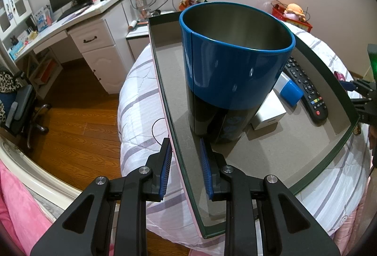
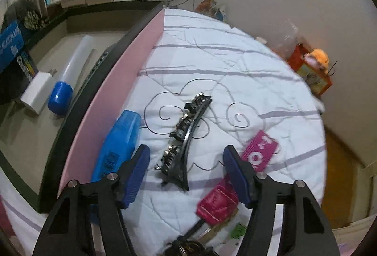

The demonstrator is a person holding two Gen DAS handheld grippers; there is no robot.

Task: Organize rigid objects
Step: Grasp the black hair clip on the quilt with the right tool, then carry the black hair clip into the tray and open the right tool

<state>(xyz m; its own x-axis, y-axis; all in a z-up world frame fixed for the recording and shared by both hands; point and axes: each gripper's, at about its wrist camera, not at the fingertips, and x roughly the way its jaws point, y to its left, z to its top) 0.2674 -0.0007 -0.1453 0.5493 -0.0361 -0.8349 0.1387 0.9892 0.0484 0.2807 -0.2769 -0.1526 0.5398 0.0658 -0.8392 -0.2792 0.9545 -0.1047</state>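
Hair clip (image 2: 183, 145): lying on the quilt (image 2: 235, 67), just right of the box wall (image 2: 113, 95), between the right gripper's (image 2: 186, 173) spread jaws, untouched.
Left gripper (image 1: 186, 168): pinching the box wall (image 1: 179, 161).
Hidden: keys at the bottom edge, cut off.
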